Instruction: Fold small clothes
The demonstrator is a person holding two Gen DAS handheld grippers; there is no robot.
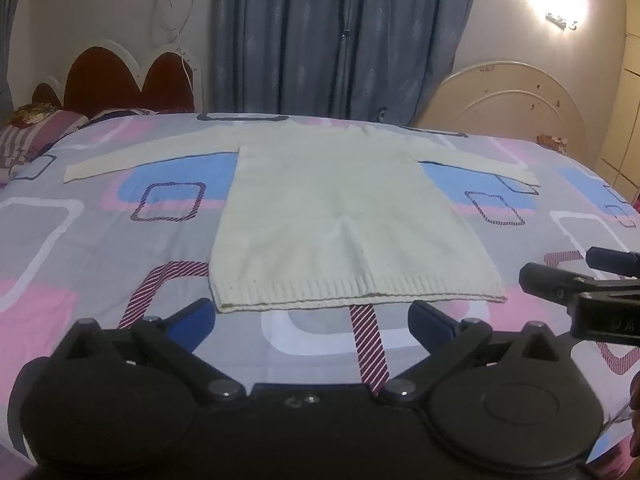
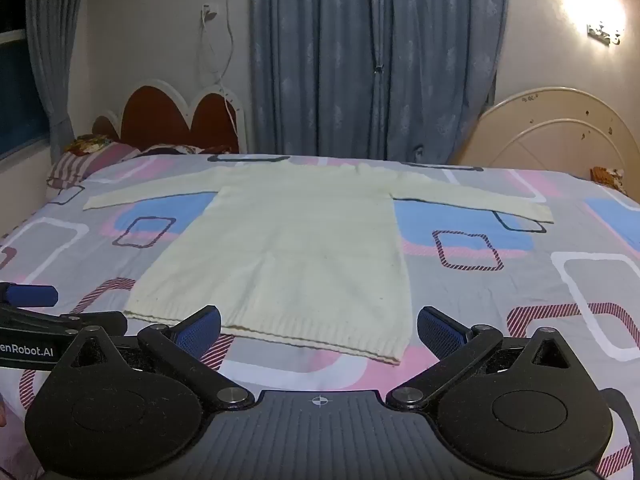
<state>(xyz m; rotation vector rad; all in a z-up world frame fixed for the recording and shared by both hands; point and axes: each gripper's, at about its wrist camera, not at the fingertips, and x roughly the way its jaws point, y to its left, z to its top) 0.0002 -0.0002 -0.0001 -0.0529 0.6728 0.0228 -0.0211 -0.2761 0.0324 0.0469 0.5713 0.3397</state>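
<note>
A cream knitted sweater (image 1: 336, 216) lies flat on the bed, both sleeves spread out sideways, its ribbed hem nearest me. It also shows in the right wrist view (image 2: 288, 256). My left gripper (image 1: 312, 320) is open and empty, just in front of the hem. My right gripper (image 2: 320, 326) is open and empty, its left blue fingertip (image 2: 200, 330) over the hem edge. The right gripper also shows at the right edge of the left wrist view (image 1: 576, 280). The left gripper shows at the left edge of the right wrist view (image 2: 28, 304).
The bed is covered with a patterned sheet (image 1: 100, 240) in grey, pink and blue. Striped pillows (image 1: 36, 132) and a red headboard (image 1: 116, 76) stand at the far left. Blue curtains (image 1: 336, 36) hang behind. A cream footboard (image 1: 516, 96) stands at the far right.
</note>
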